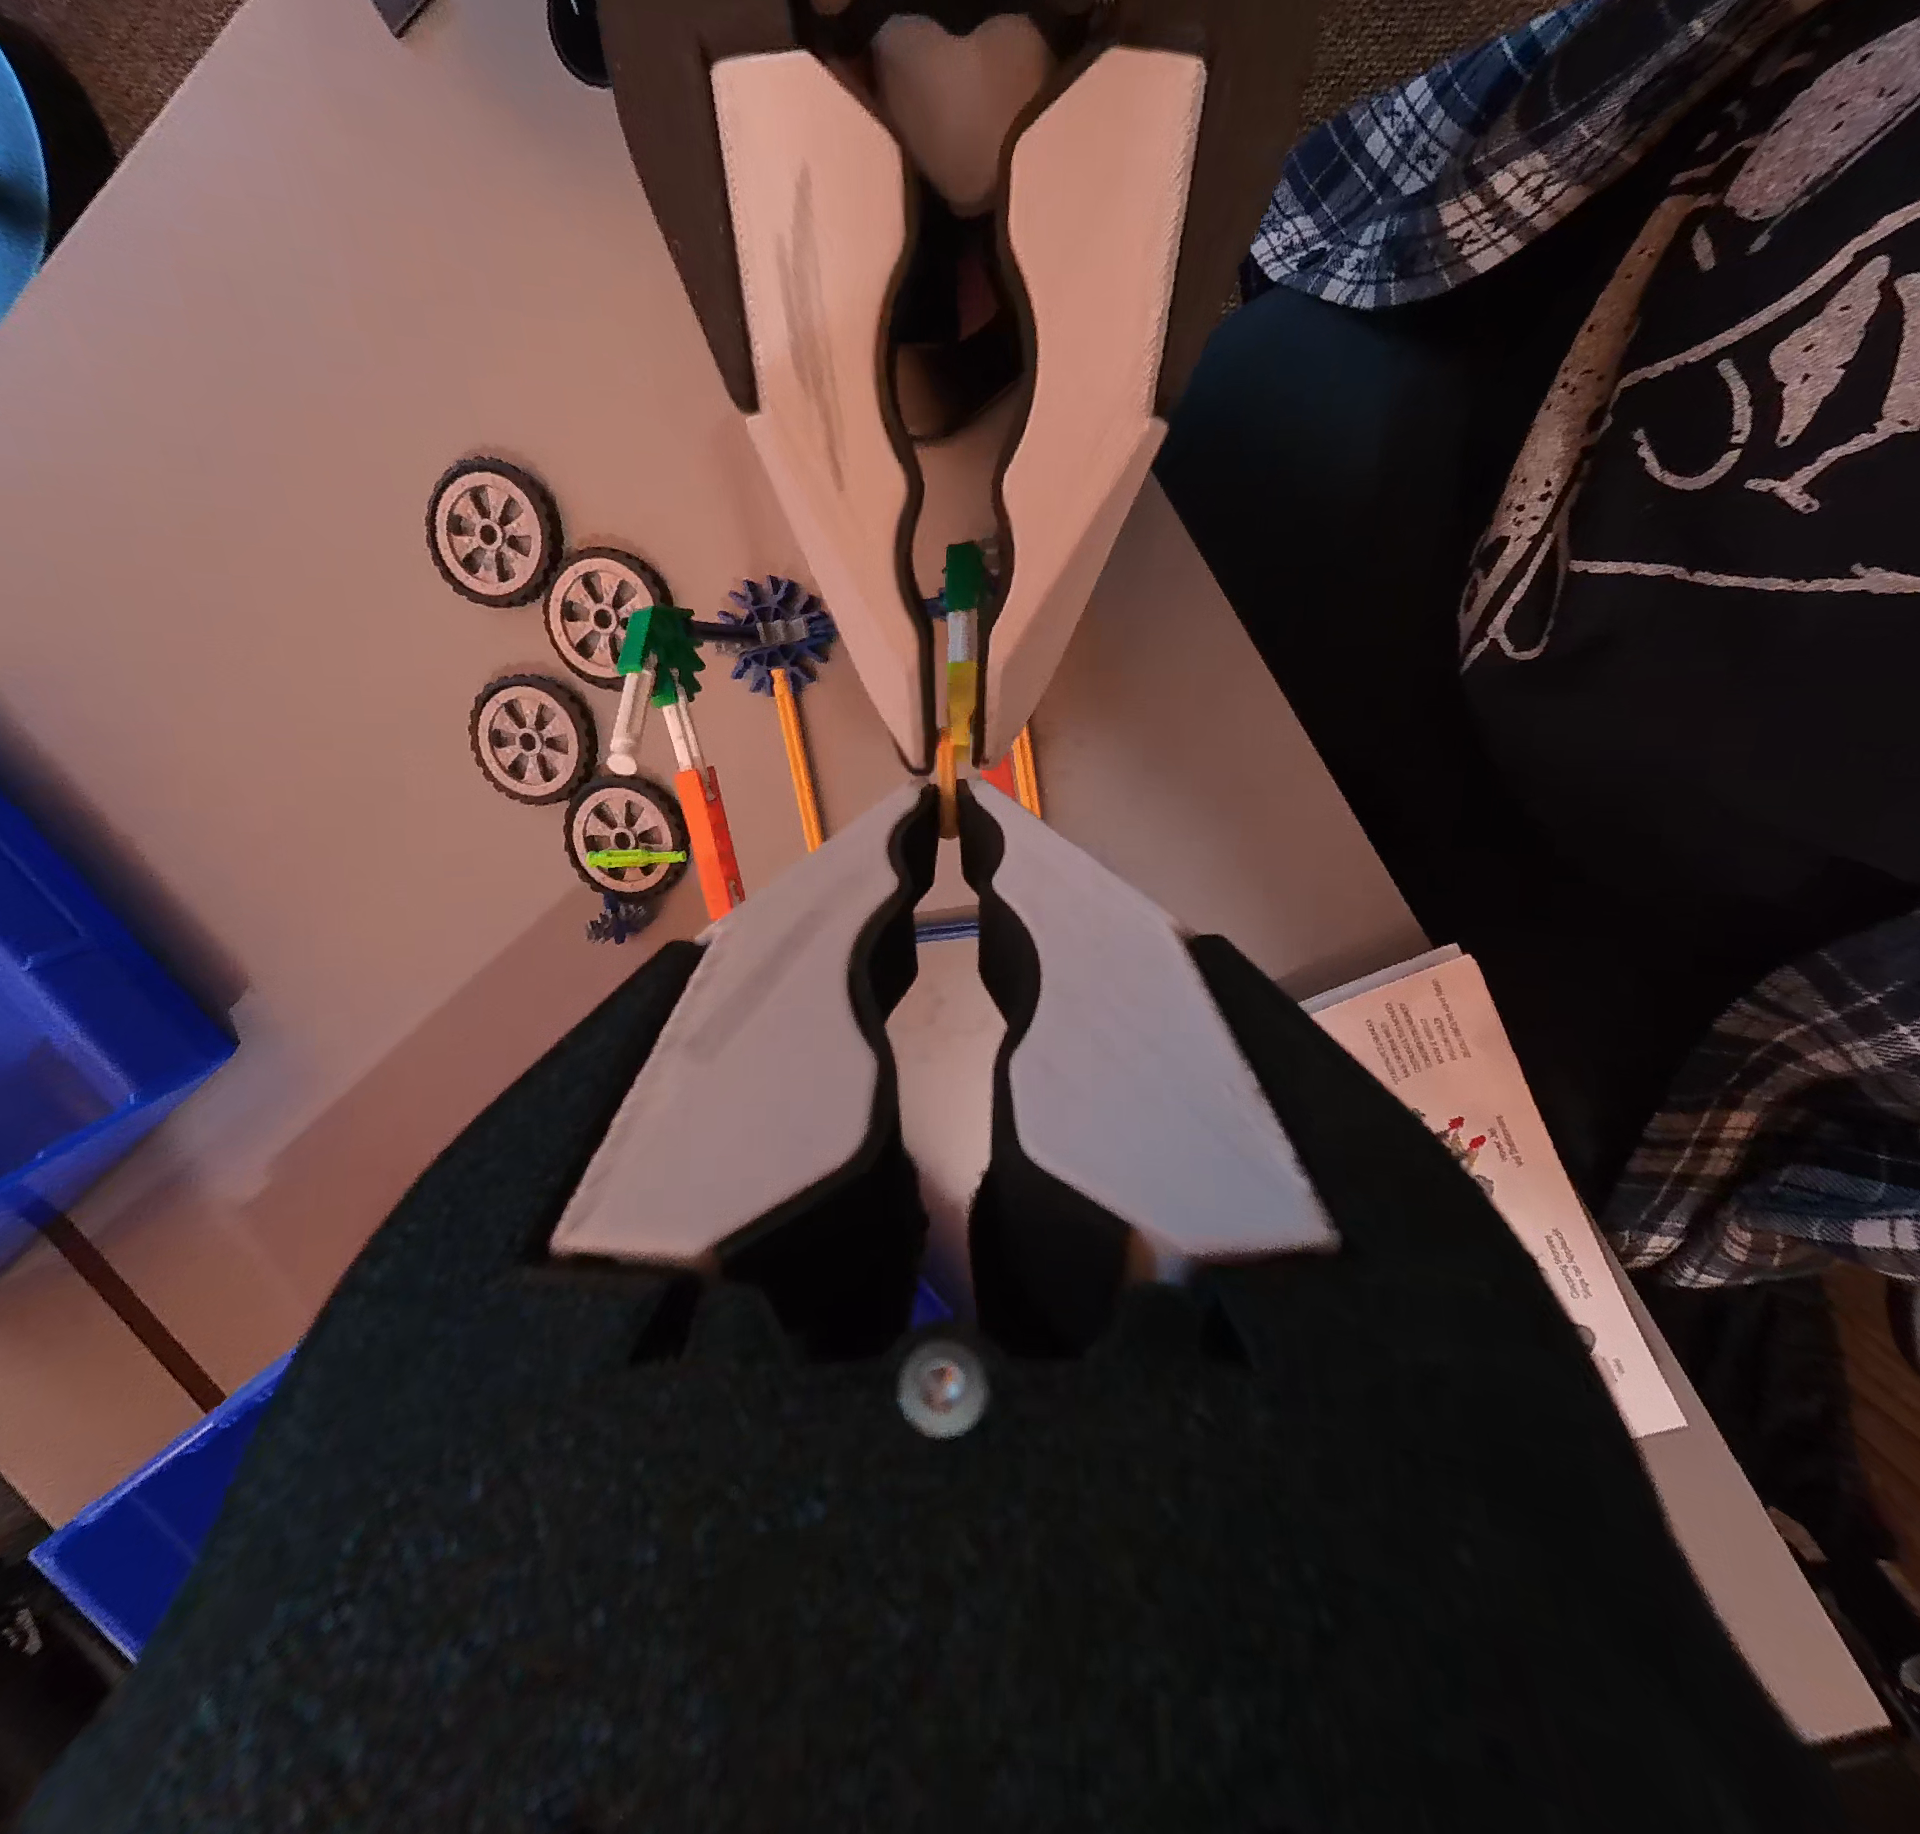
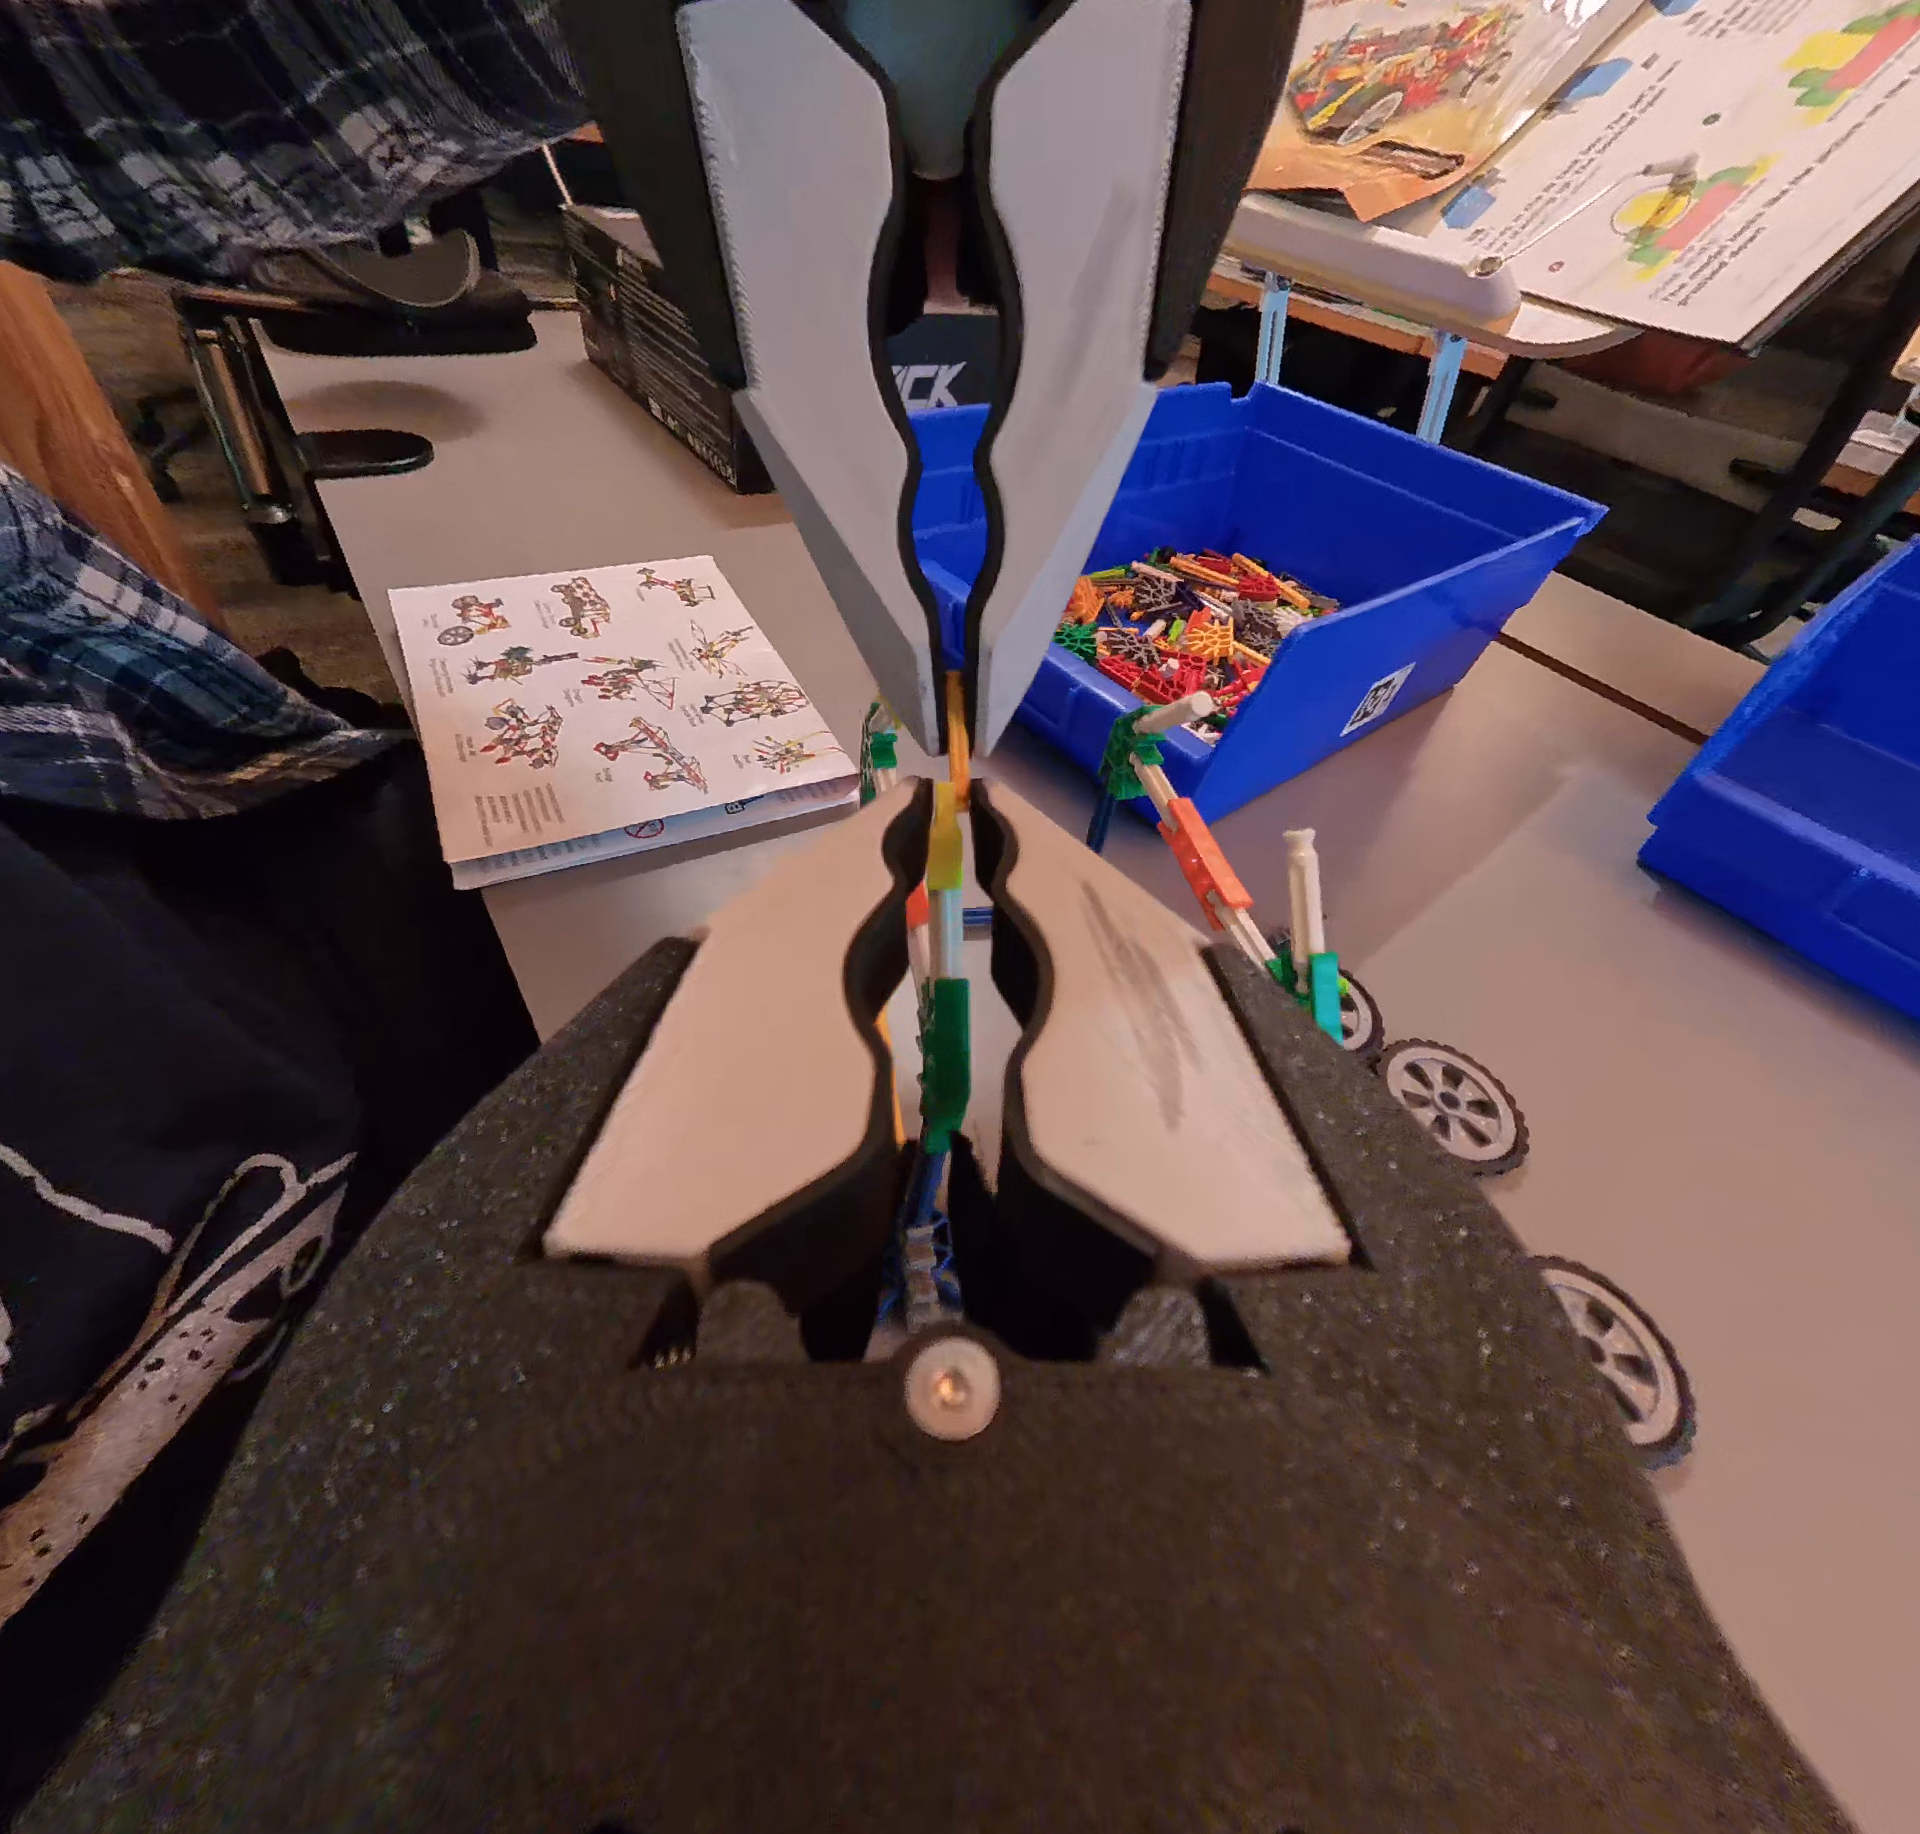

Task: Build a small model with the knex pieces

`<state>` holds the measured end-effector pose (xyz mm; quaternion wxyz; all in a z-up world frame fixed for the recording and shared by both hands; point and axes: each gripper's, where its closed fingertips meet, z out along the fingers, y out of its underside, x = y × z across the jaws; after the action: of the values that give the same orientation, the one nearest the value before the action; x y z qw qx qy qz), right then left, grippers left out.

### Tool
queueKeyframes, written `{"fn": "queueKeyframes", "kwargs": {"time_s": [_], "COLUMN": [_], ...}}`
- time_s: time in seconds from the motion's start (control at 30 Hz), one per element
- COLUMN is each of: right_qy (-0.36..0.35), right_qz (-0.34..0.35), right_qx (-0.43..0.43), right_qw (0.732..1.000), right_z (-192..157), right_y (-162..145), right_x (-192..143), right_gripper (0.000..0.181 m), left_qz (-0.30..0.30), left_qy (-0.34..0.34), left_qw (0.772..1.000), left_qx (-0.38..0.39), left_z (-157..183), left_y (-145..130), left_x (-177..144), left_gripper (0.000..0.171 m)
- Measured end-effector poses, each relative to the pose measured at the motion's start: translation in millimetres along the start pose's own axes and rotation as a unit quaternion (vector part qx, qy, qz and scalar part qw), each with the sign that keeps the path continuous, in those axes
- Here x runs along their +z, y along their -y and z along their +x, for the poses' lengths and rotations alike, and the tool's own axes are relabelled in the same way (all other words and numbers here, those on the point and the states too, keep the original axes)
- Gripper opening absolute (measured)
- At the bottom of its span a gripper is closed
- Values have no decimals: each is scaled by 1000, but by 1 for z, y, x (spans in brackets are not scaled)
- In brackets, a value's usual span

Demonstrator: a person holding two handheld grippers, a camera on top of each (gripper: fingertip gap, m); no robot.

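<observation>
My left gripper [image 1: 943,795] is shut on a short orange rod [image 1: 948,761]. My right gripper [image 2: 948,799] faces it tip to tip and is shut on a yellow connector [image 2: 943,839] with a white rod [image 2: 945,927] and a green connector [image 2: 948,1046] behind it. The orange rod meets the yellow connector between the two sets of tips, above the grey table [image 1: 312,330]. The rest of the toy model, with green, blue and orange pieces [image 1: 707,704], lies on the table just beyond. Several grey spoked wheels [image 1: 494,532] lie beside it.
A blue bin [image 2: 1351,631] full of coloured building pieces stands behind the model, and a second blue bin [image 2: 1808,849] to its right. An instruction leaflet [image 2: 613,704] lies by the table edge. A person in a plaid shirt [image 1: 1455,153] sits close by. Left and right tips are no more than a few centimetres apart.
</observation>
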<state>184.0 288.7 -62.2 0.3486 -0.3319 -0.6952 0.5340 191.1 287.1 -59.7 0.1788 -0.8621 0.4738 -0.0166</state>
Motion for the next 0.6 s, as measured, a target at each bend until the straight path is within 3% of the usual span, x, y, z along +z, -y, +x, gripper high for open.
{"fn": "queueKeyframes", "kwargs": {"time_s": [0.6], "right_qy": [23], "right_qz": [-7], "right_qx": [-18], "right_qw": [1000], "right_z": [-4], "right_y": [1], "right_x": [2], "right_gripper": [1], "left_qz": [1], "left_qy": [-13], "left_qw": [1000], "left_qx": [0], "left_z": [3], "left_y": [-3], "left_x": [2], "left_gripper": [2]}}
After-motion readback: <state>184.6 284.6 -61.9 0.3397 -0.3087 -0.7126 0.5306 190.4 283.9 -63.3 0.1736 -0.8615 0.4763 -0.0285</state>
